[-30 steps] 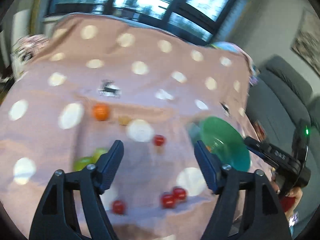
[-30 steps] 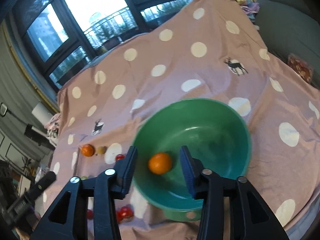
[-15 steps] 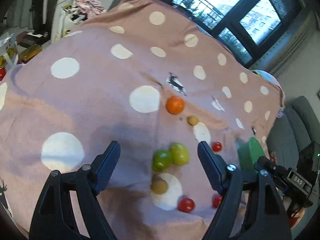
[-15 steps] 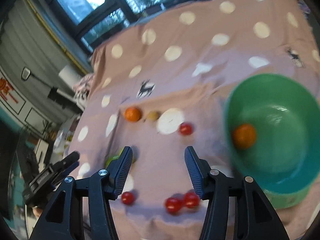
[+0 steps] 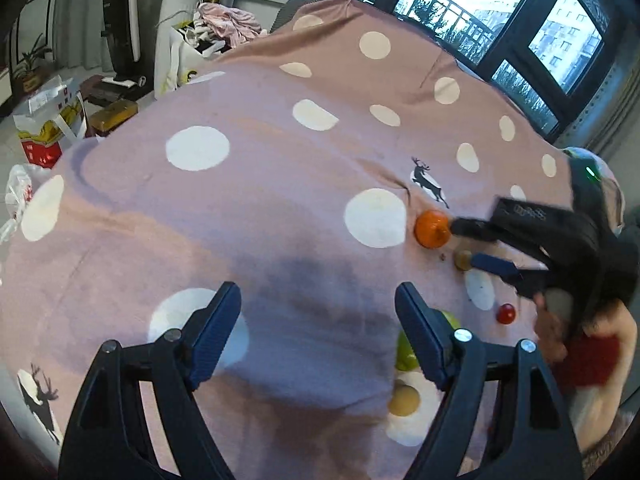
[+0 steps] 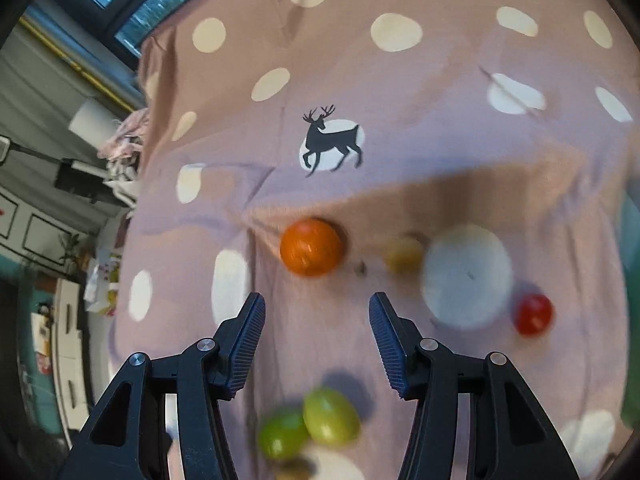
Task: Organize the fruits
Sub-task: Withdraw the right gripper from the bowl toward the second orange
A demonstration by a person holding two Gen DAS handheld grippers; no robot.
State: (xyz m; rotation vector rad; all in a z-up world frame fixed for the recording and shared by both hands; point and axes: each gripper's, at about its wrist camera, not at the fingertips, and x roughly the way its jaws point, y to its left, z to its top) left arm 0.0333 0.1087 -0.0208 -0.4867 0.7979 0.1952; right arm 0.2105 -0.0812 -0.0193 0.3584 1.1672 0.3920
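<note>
An orange point(image 6: 311, 247) lies on the pink dotted cloth point(image 6: 420, 128), just ahead of my open, empty right gripper point(image 6: 316, 324). In the left wrist view the right gripper point(image 5: 464, 242) reaches in from the right, its fingers next to the orange point(image 5: 432, 229) and a small tan fruit point(image 5: 463, 259). Two green fruits point(image 6: 308, 428) lie between and below the right fingers. A red cherry tomato point(image 6: 534, 314) and a yellowish fruit point(image 6: 404, 255) lie to the right. My left gripper point(image 5: 318, 330) is open and empty over bare cloth.
A tan round fruit point(image 5: 404, 400) and a green fruit point(image 5: 406, 350) lie by the left gripper's right finger; a cherry tomato point(image 5: 506, 313) is further right. The table's left edge drops to a cluttered floor with boxes point(image 5: 44, 136). Windows are behind.
My right gripper has moved left, away from the green bowl, and down close to the orange on the cloth. The left gripper has swung left; the bowl has left both views.
</note>
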